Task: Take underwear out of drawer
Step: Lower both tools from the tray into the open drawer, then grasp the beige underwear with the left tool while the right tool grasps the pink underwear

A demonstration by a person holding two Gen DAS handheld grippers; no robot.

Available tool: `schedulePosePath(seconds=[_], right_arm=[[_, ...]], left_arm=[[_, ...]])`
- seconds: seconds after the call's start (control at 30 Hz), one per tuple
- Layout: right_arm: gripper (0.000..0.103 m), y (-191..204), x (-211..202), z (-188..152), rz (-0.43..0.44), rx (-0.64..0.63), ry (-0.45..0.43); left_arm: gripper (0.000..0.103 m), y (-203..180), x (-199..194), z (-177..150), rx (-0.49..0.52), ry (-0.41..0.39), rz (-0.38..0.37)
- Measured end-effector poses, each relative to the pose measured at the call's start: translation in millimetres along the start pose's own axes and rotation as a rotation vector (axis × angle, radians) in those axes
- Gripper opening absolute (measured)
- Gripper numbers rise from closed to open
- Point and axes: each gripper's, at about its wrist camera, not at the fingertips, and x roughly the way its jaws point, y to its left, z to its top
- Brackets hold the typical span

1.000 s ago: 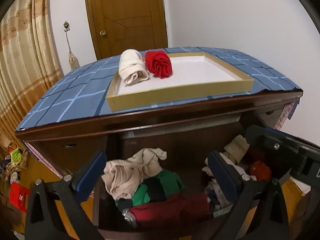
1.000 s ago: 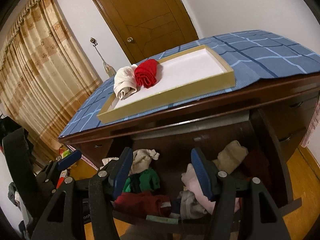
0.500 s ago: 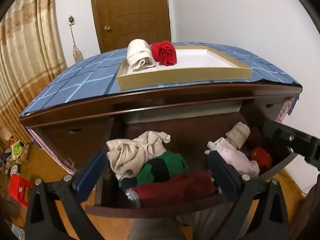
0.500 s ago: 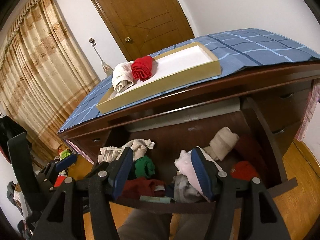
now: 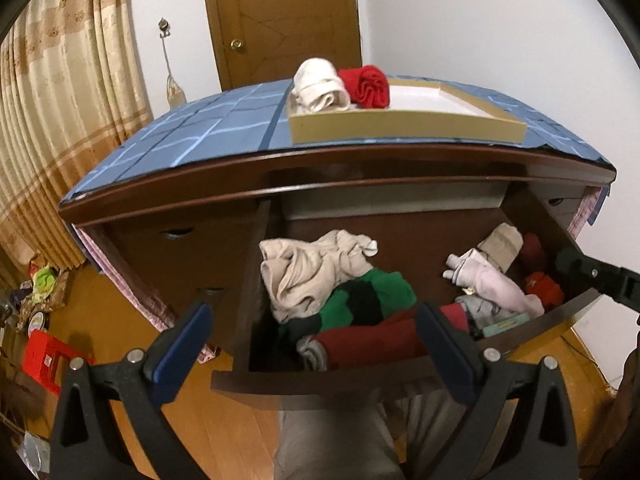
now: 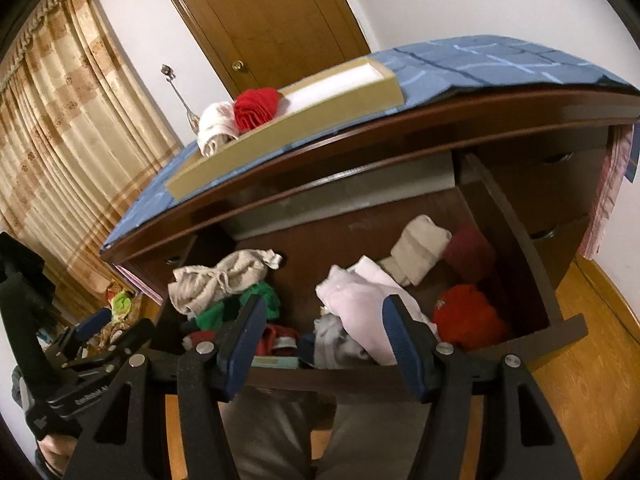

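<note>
The open drawer (image 5: 320, 384) of the dark wooden dresser holds loose garments: a crumpled beige piece (image 5: 304, 272), a green and black one (image 5: 372, 296), a dark red roll (image 5: 372, 340), a pale pink piece (image 6: 360, 300), a cream roll (image 6: 420, 248) and a bright red one (image 6: 468, 316). My left gripper (image 5: 312, 320) hovers open in front of the drawer's left half and holds nothing. Over the front rim (image 6: 560, 332), my right gripper (image 6: 325, 312) stands open and empty, the pink piece just beyond it. On top, a tan tray (image 5: 400, 130) carries a cream roll (image 5: 320, 88) and a red roll (image 5: 370, 84).
A blue checked cloth (image 5: 208, 136) covers the dresser top. A wooden door (image 5: 280, 20) and a beige curtain (image 5: 60, 120) stand behind. A red stool (image 5: 44, 360) and clutter sit on the floor at left. A person's grey trouser legs (image 5: 332, 440) are below the drawer front.
Both grippers have drawn back and sunk. The whole drawer with its front rim now shows, and the tray is seen nearly edge-on. Both stay open and empty.
</note>
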Motion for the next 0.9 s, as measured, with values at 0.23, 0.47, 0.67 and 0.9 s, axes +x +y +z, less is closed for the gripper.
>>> schedulePosePath(seconds=[0.23,0.47,0.67,0.9], right_arm=[[0.063,-16.4,8.8,-1.9,-0.026,0.016,0.031],[0.063,-32.0,18.5,6.6,-0.038,0.016,0.070],[0.063,-38.8,34.8,17.4,-0.032,0.000,0.128],[0.063,-28.0,69.6,28.2,0.038,-0.045,0.285]], left_arm=[[0.103,-3.6,13.8,0.4,0.029,0.021,-0.030],[0.103,3.2,31.5,7.3,0.010,0.062,-0.060],[0.103,-3.4,42.6,15.2,0.043,0.074,-0.086],[0.103,0.7,53.2,24.3,0.064,0.083,-0.113]])
